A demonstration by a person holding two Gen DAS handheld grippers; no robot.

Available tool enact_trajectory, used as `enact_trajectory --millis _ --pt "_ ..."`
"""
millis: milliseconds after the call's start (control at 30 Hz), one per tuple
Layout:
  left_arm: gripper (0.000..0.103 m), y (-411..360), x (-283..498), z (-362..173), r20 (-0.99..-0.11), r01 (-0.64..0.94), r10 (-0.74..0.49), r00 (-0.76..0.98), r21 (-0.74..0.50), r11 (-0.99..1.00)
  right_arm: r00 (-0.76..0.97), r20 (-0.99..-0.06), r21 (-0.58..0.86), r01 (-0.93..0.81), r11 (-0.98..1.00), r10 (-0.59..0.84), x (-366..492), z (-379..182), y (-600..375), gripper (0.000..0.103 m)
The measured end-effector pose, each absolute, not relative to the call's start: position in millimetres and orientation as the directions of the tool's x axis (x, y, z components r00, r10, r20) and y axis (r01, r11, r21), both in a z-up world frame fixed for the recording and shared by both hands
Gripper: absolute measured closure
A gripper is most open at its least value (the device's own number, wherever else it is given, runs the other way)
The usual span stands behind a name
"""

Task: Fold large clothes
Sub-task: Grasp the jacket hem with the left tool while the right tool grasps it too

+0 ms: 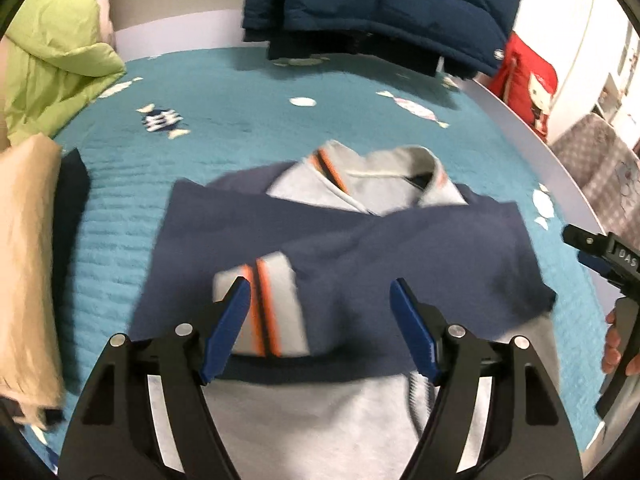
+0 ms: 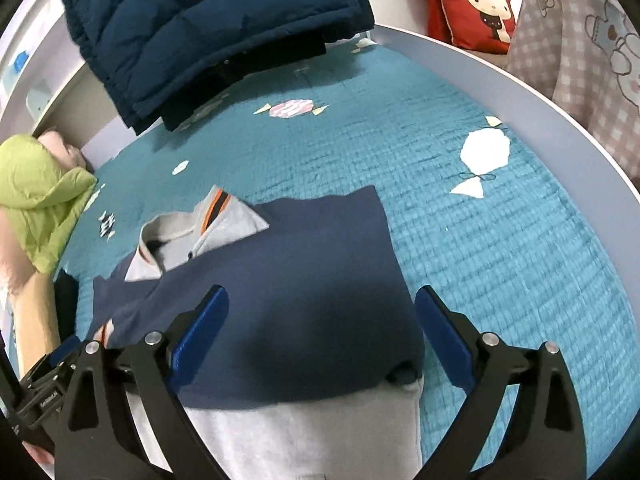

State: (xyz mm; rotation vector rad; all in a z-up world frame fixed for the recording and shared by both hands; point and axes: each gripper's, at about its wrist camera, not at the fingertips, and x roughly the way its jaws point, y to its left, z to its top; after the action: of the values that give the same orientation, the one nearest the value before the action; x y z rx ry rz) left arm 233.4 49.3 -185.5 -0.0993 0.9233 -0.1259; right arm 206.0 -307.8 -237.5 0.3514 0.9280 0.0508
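So the grey and navy jacket (image 1: 360,248) is lying on the teal quilted bedspread (image 1: 224,128), collar pointing away from the cameras, and both navy sleeves are folded across the chest. One striped cuff (image 1: 264,312) (grey with orange and dark bands) sits on top, right in front of the left gripper (image 1: 320,328). That gripper hangs just above the cuff with its blue pads spread wide, nothing between them. The right gripper (image 2: 320,336) is over the right side of the jacket, fingers also wide apart and empty.

Around the bed: a dark blue puffer jacket (image 2: 208,24) at the far edge, a lime green puffer (image 1: 52,52) off to the left, a tan folded garment (image 1: 28,264) by the left edge, and a red cartoon cushion (image 2: 472,0) beyond the bed frame.
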Motion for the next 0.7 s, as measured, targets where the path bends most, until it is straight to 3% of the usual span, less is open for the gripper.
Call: enact_trajectory --millis 433,700 --pt "0.03 134.2 311.0 -205.0 -0.844 -0.114 -0.068 0.532 -0.151 0.982 0.5 -0.844 0.332 0.202 0.921 0.195 298.0 -262.7 -336.5 0.012" --pt "0.03 164.9 353.1 -232.2 -0.886 -0.199 -0.107 0.452 -0.217 0.956 0.439 -0.882 0.322 0.291 0.901 0.173 334.5 -292.4 -348.1 0.012"
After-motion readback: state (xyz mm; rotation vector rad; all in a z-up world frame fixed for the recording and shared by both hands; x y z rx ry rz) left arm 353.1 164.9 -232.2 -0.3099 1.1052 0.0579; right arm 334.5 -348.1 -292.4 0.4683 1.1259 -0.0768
